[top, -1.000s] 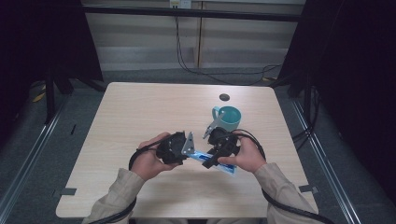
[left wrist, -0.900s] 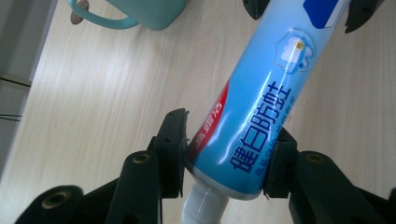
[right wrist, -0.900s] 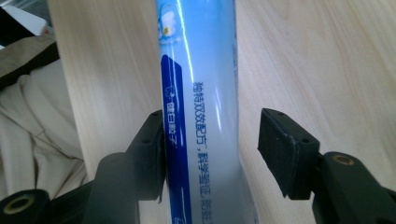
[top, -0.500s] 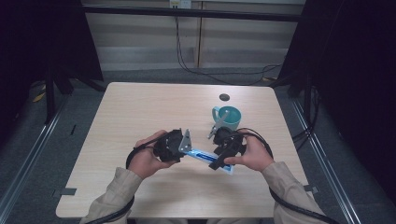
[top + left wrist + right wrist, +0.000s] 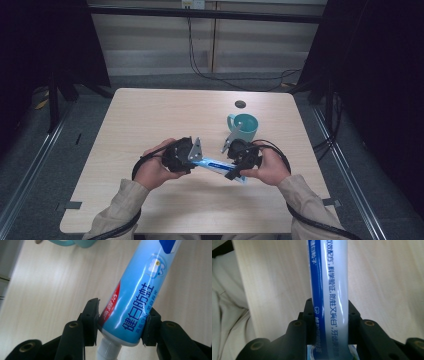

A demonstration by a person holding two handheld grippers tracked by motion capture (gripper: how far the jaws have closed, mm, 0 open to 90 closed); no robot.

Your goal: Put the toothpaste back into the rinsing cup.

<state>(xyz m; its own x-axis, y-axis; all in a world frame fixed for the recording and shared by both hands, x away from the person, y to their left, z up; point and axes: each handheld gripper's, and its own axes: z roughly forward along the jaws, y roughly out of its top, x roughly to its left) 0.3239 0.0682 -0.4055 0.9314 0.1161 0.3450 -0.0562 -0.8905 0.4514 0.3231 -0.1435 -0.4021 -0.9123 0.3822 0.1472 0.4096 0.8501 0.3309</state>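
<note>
My right claw [image 5: 329,315] has just closed onto the toothpaste tube [image 5: 216,165] near the mug [image 5: 244,126]; my left claw [image 5: 120,320] keeps gripping its cap end.

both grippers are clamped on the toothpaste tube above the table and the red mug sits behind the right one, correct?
Not quite: the mug is teal, not red, as the high view shows. The rest holds: the left gripper and the right gripper are both clamped on the toothpaste tube, and the mug sits behind the right one.
</note>
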